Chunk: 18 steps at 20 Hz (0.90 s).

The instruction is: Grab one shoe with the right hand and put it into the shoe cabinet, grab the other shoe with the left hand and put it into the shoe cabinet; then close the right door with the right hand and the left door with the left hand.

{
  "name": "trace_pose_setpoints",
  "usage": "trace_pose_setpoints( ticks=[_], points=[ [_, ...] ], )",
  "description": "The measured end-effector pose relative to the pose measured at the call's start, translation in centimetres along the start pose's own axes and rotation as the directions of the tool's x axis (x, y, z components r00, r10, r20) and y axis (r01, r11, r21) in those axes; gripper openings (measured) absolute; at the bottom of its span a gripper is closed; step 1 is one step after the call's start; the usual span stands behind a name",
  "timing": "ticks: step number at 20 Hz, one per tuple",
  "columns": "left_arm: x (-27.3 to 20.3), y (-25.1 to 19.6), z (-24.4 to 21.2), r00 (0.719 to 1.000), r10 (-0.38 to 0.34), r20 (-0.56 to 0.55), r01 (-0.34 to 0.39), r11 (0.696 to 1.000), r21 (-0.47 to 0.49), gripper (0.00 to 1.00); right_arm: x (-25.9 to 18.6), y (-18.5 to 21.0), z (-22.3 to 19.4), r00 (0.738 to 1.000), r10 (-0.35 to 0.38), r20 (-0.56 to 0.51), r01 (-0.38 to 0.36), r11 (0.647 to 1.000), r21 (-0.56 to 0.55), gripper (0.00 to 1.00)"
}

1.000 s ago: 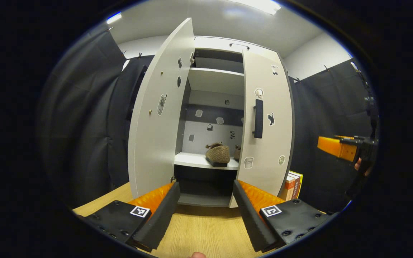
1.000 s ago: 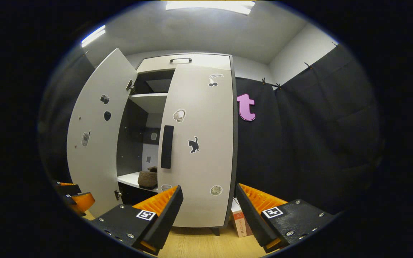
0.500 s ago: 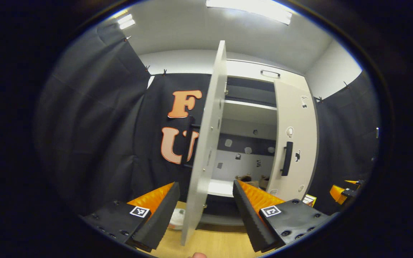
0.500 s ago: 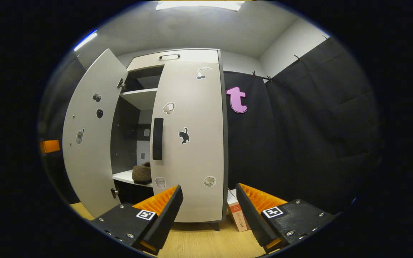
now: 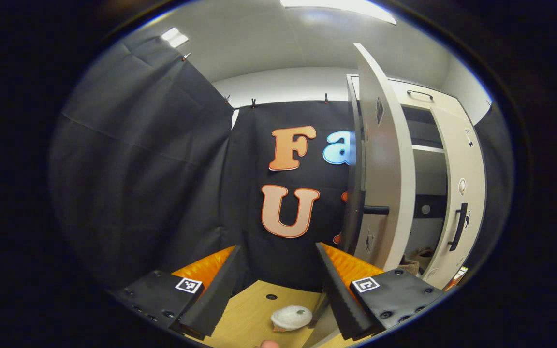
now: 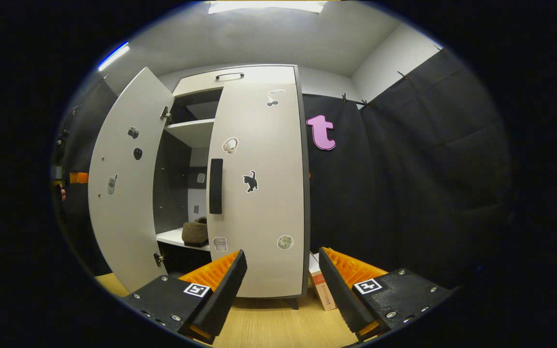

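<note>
The white shoe cabinet (image 6: pixel 240 77) has its right door (image 6: pixel 259 203) swung across its opening, shut or nearly so. The left door (image 6: pixel 124 193) stands wide open. A brown fuzzy shoe (image 6: pixel 195 233) rests on the inner shelf; a bit of brown shoe (image 5: pixel 413 263) also shows past the door edge. My left gripper (image 5: pixel 276 285) is open and holds nothing, just left of the left door (image 5: pixel 380 159), near that door's outer side with the dark handle (image 5: pixel 375 210). My right gripper (image 6: pixel 281 285) is open in front of the right door, apart from it.
A white round object (image 5: pixel 290 316) lies on the wooden table (image 5: pixel 254 309) by the cloth wall. Books (image 6: pixel 321 290) stand right of the cabinet's base. The other gripper (image 6: pixel 73 177) and a hand show behind the open left door.
My left gripper has swung left, from facing the cabinet's inside to the outer side of the left door. The right gripper has hardly moved; the right door stays across its opening.
</note>
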<state>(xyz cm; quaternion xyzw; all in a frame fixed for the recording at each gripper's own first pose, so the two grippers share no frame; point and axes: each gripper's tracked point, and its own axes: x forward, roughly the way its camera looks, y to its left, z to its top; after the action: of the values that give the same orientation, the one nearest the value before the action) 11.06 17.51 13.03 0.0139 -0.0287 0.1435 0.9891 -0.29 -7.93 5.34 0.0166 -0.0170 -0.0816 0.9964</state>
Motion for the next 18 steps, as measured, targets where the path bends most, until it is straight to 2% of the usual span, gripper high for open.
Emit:
trace_pose_setpoints(
  ticks=[4, 9, 13, 14, 16, 18],
  points=[
    [1.1, -0.3, -0.4, 1.000, 0.002, 0.008, -0.002, 0.999, 0.038, 0.96, 0.0, -0.3, 0.7, 1.000, -0.013, 0.009, 0.013, 1.000, -0.008, 0.93],
    [1.2, -1.3, -1.1, 0.999, -0.041, -0.012, 0.041, 0.997, -0.063, 0.96, 0.1, -0.5, 1.1, 1.000, -0.016, 0.012, 0.017, 1.000, -0.011, 0.93],
    [0.5, -2.7, -1.0, 0.998, -0.059, -0.004, 0.059, 0.997, -0.047, 0.96, 0.0, -0.7, 1.1, 1.000, -0.017, 0.009, 0.017, 1.000, -0.019, 0.93],
    [0.2, -3.3, -1.0, 0.998, -0.069, -0.002, 0.069, 0.996, -0.047, 0.93, -0.1, -0.9, 1.1, 1.000, -0.020, 0.010, 0.020, 1.000, -0.019, 0.93],
    [-0.1, -4.9, -1.2, 0.995, -0.104, -0.003, 0.103, 0.993, -0.054, 0.99, -0.4, -1.0, 1.2, 1.000, -0.020, 0.010, 0.021, 1.000, -0.015, 0.92],
    [-0.4, -6.7, -1.2, 0.989, -0.145, -0.005, 0.145, 0.989, -0.042, 0.96, -0.5, -1.3, 1.0, 1.000, -0.025, 0.004, 0.025, 0.999, -0.023, 0.92]
  ],
)
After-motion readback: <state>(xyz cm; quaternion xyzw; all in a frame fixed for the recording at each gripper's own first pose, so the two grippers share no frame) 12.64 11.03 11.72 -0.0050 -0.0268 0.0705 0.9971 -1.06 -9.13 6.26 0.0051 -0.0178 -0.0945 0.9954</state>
